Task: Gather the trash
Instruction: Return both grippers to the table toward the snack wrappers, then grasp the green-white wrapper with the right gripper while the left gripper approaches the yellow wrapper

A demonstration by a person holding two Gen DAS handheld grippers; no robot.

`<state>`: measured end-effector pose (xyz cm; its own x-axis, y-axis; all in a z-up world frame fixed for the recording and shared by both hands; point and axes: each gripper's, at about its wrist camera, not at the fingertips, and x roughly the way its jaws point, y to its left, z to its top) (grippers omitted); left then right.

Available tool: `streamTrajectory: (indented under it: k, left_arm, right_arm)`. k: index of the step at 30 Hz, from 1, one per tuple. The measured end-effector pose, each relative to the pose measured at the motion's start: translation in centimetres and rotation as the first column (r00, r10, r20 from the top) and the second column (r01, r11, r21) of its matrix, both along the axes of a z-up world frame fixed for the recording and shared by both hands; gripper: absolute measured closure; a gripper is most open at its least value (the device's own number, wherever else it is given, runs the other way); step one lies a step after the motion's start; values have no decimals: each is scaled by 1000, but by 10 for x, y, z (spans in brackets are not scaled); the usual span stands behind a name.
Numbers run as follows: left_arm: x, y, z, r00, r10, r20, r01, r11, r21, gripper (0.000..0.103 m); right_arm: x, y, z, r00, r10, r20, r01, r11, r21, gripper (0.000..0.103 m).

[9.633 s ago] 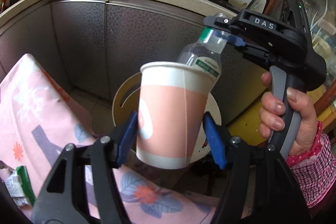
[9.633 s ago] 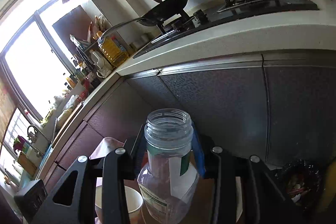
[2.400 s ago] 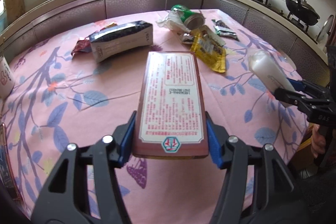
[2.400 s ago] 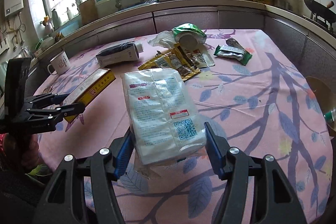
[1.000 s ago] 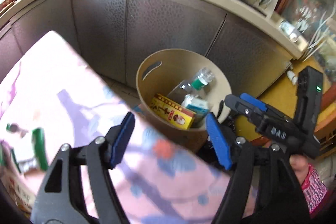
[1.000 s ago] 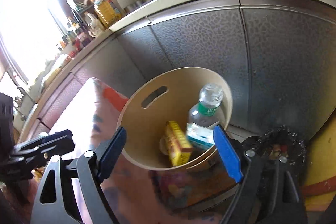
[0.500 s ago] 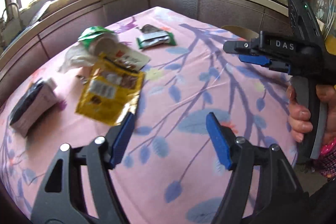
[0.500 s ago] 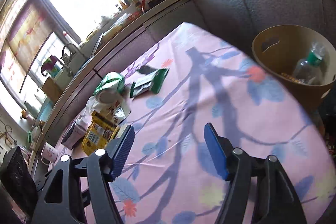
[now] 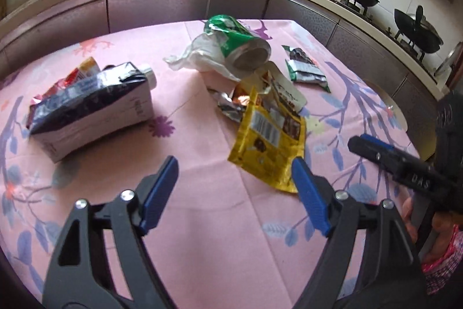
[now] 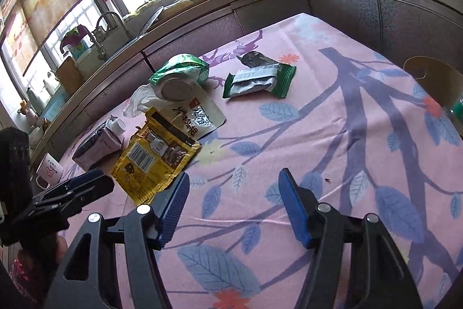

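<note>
Left gripper (image 9: 235,194) empty, jaws opening; right gripper (image 10: 233,201) empty, jaws closing; yellow pouch (image 9: 269,149) just beyond left fingertips.

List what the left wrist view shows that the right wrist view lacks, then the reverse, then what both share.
Left only: a red-and-orange wrapper behind the carton, and a second wok. Right only: a white mug and the bin's rim past the table edge. Both: milk carton, green can, yellow pouch, green wrapper, and both empty grippers, left opening, right closing.
</note>
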<state>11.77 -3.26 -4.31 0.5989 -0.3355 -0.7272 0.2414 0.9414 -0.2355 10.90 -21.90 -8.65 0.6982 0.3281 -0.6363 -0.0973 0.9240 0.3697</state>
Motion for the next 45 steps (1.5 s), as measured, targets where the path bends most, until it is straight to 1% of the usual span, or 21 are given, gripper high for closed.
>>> streamTrajectory:
  k: [3,5,6,8,9,10,11,13,14,18,20,24,27,28,30,32,34,36,38,42,45]
  left_arm:
    - [20,0,-7,999,4,-54,-7,998,-68,30]
    - [29,-3,-12,997,-1,-82,-7,996,-94,41]
    - [29,-5,-12,998,6,-69,-13,996,-91,45]
    - [30,-12,-15,996,-17,-86,8,996,-94,82]
    - [29,-12,-16,996,-14,-87,6,996,-92,88]
    - [26,-13,-15,996,-19,-86,10,995,-99,98]
    - [21,-12,-13,996,-30,-83,21,993,-114,101]
    - [8,-7,-8,997,-32,-67,24,993,-119,101]
    - [1,-3,-7,997,-34,-64,26,992,-126,101]
    - [-30,16,-9,997,-16,-70,7,991,-136,101]
    - [-44,26,-14,996,3,-87,-15,990,-137,101]
    - [-62,39,-21,992,46,-118,-61,989,-131,101]
    - [-67,44,-24,991,58,-123,-72,990,-119,101]
    - [-67,45,-23,991,57,-124,-72,990,-118,101]
    - [-65,44,-22,991,56,-123,-70,991,-113,101]
    - [-63,41,-21,990,64,-128,-77,992,-102,97]
    - [-60,38,-21,989,62,-132,-75,992,-98,90]
    - [-59,36,-19,991,55,-125,-68,992,-103,74]
    - [-57,33,-15,992,60,-110,-71,992,-100,40]
    - [-51,29,-14,995,57,-87,-66,992,-104,39]
    - [-49,29,-18,994,61,-92,-71,991,-113,56]
  right_arm:
    - [-2,1,-1,1000,0,3,0,1000,-13,42]
    - [-2,1,-1,1000,1,2,-1,1000,-7,42]
    - [-1,1,-1,1000,1,1,-1,1000,0,42]
    - [0,-2,0,1000,4,-6,-4,1000,14,42]
    - [2,-4,1,1000,7,-13,-6,1000,27,42]
    - [4,-8,2,1000,13,-17,-12,999,50,42]
    - [9,-11,6,1000,13,-7,-13,998,55,42]
    - [26,-19,18,1000,-15,26,15,1000,-14,42]
    - [40,-25,24,999,-18,37,19,1000,-20,42]
    - [114,-46,35,999,-46,3,46,999,-24,41]
    - [151,-47,34,999,-43,-30,41,998,-52,41]
    - [198,-32,29,997,3,-75,-11,994,-107,42]
    - [208,-16,26,993,72,-98,-88,982,-170,42]
    - [207,-11,24,990,92,-108,-111,976,-187,43]
    - [204,-7,19,984,117,-136,-146,963,-226,54]
    - [197,-9,12,979,114,-167,-153,958,-244,80]
    - [184,-17,11,980,100,-171,-136,966,-218,90]
    - [165,-26,10,980,87,-179,-120,976,-183,94]
    - [139,-34,8,978,90,-187,-113,987,-116,95]
    - [75,-39,2,974,122,-192,-119,993,26,95]
    - [27,-37,-2,975,133,-176,-120,989,81,95]
